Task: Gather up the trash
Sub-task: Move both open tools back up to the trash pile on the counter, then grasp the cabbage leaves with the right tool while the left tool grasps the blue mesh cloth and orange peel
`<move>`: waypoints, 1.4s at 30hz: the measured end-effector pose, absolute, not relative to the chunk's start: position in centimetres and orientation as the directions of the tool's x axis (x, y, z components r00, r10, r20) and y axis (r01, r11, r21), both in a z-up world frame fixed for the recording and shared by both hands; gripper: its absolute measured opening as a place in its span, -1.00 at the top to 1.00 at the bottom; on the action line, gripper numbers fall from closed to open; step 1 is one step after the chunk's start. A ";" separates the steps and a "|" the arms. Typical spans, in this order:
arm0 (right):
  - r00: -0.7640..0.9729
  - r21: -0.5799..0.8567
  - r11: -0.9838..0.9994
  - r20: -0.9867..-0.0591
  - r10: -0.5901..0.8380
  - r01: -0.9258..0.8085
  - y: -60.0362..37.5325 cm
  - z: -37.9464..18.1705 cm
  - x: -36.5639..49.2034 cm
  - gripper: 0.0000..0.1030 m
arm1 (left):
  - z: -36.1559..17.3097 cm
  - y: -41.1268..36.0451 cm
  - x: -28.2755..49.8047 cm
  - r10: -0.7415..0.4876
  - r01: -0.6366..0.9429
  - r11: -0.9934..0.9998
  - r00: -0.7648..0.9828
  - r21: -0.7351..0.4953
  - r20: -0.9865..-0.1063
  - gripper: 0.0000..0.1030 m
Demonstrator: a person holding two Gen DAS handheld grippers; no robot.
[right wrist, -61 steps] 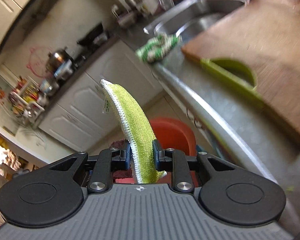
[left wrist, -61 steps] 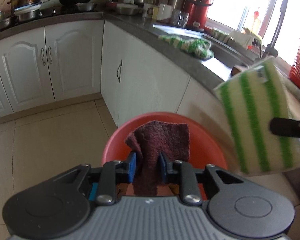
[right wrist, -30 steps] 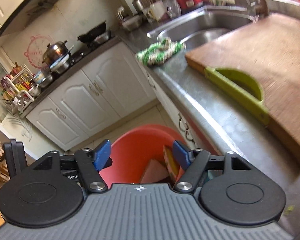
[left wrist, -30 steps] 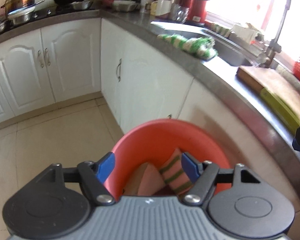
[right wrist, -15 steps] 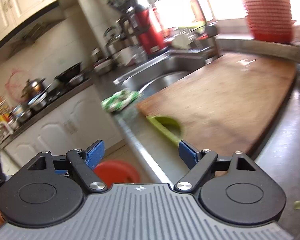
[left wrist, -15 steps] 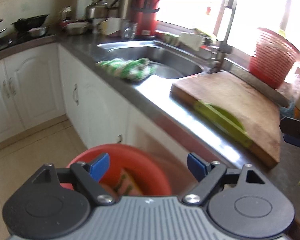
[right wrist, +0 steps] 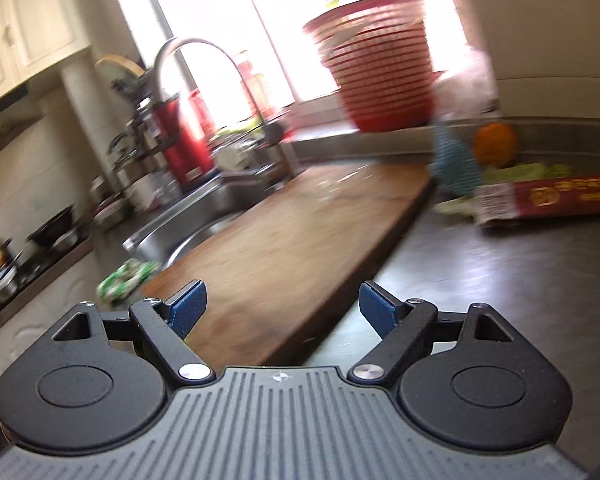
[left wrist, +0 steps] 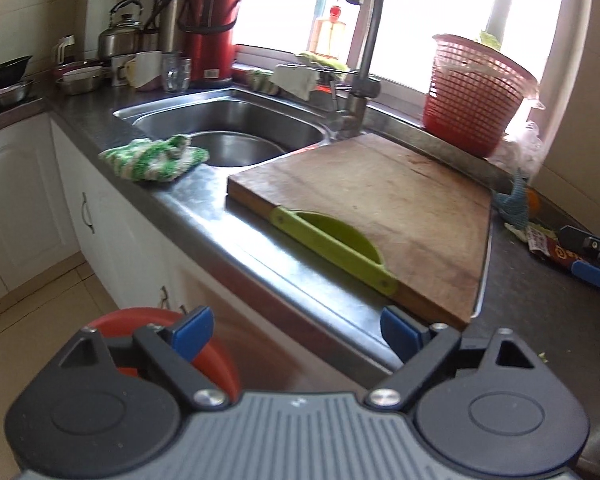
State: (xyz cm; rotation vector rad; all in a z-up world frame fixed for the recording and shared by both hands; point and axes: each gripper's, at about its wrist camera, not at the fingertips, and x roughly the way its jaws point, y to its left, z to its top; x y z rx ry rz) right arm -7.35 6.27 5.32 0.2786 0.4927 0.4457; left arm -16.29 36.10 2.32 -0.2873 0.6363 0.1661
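Note:
A red trash bin (left wrist: 212,348) stands on the floor at the lower left, half hidden behind my left gripper (left wrist: 296,332). That gripper's jaws are opening, and nothing is between them. It hangs over the counter's front edge. My right gripper (right wrist: 284,308) is open and empty above the near corner of the wooden cutting board (right wrist: 280,248). Its blue fingertips (left wrist: 592,272) also show at the right edge of the left wrist view. Past the board lie a red printed wrapper (right wrist: 556,196), green vegetable scraps (right wrist: 532,170), an orange piece (right wrist: 494,144) and a teal cloth (right wrist: 456,164).
A green-and-white cloth (left wrist: 152,158) lies on the counter beside the steel sink (left wrist: 228,120). The tap (left wrist: 364,40) rises behind the sink. On the sill sits a red mesh basket (left wrist: 476,92). Thermoses, a kettle and cups crowd the far-left counter. White cabinets stand below.
Both grippers let their cloths drop into the red bin. They then swung up and right from over the bin to the counter, and their jaws spread wider.

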 end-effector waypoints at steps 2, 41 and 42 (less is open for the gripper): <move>0.811 0.365 0.881 -0.388 0.439 -0.302 4.5 5.2 -7.4 -1.00 | 2.6 35.2 -15.9 0.052 -0.222 0.952 0.794 -0.209 -0.606 -0.76; 0.799 0.268 0.963 -0.570 0.192 -0.040 -10.9 2.0 10.2 -0.47 | 4.9 26.6 -11.9 -0.007 -0.082 0.991 0.766 -0.107 -0.643 -0.76; 0.794 0.246 0.968 -0.576 0.193 -0.057 -10.4 2.0 10.5 -0.31 | 4.9 26.4 -11.8 -0.010 -0.076 0.991 0.765 -0.106 -0.643 -0.76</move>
